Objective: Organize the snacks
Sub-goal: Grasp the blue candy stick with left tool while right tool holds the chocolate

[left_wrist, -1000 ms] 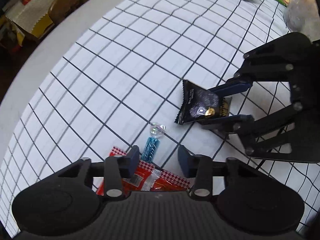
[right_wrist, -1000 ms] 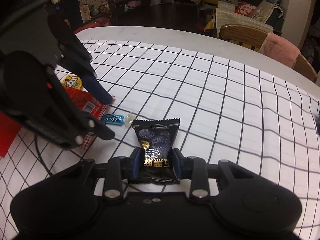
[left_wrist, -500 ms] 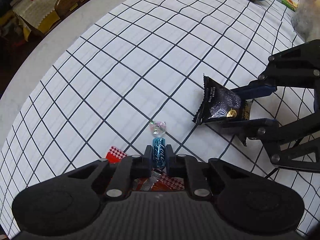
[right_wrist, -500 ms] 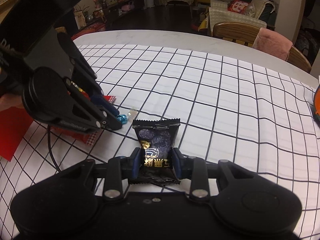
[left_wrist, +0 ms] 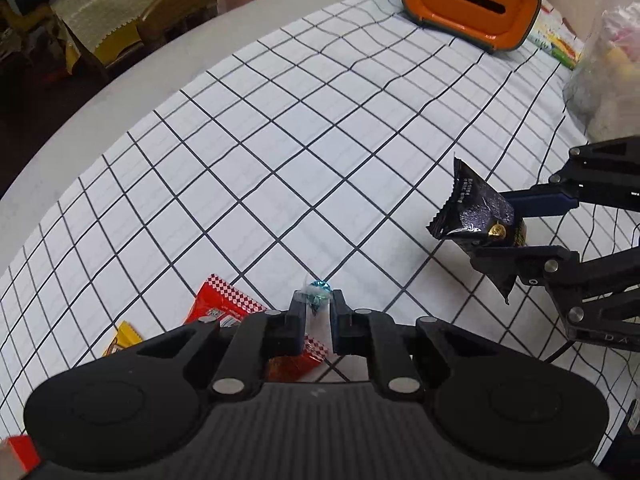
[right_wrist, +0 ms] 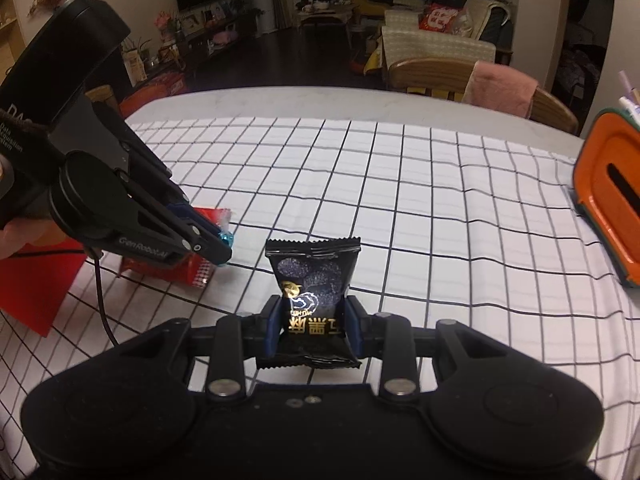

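Note:
My left gripper is shut on a small blue-wrapped candy and holds it above the checked tablecloth; the candy also shows in the right wrist view. My right gripper is shut on a black snack packet with gold print, lifted off the table; the packet also shows at the right of the left wrist view. A red checked snack packet and a yellow packet lie on the cloth under my left gripper.
An orange container with a slot stands at the far edge of the table, also in the right wrist view. A clear plastic bag sits at the far right. A red sheet lies at the left. Chairs stand beyond the table.
My left gripper closed on the blue candy and lifted it off the cloth. My right gripper has risen with the black packet. Both views now look further across the table.

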A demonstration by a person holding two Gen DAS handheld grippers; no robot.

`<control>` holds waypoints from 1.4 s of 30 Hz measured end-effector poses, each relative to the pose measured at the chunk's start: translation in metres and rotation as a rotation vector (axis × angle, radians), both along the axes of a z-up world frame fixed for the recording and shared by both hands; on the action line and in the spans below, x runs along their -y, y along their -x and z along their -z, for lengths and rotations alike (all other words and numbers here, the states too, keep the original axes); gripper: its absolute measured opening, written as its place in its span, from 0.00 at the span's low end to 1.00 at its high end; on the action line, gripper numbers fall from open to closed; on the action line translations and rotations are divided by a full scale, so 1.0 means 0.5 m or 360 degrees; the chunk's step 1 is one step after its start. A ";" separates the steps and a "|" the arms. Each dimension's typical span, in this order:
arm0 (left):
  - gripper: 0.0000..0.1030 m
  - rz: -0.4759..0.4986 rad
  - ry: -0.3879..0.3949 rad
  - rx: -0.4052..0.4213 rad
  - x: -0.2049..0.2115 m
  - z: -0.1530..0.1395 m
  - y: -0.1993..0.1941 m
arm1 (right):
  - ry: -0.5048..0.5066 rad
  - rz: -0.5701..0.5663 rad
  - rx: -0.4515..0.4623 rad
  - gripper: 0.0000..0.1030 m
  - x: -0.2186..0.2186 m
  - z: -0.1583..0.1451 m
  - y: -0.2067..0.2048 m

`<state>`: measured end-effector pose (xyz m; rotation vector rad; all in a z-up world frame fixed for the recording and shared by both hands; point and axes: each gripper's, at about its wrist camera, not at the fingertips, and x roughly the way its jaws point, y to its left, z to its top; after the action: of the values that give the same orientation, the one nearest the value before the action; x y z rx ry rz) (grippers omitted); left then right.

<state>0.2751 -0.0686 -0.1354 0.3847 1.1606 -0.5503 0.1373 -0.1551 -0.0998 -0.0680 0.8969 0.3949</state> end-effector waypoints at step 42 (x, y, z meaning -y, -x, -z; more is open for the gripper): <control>0.24 0.0057 -0.0079 -0.0098 0.042 0.093 -0.045 | -0.0247 0.0219 -0.0054 0.31 0.072 0.001 0.116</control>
<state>0.2976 -0.0898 -0.1821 0.4342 1.2302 -0.5688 0.0791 -0.1910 -0.1005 0.1423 0.8960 0.3370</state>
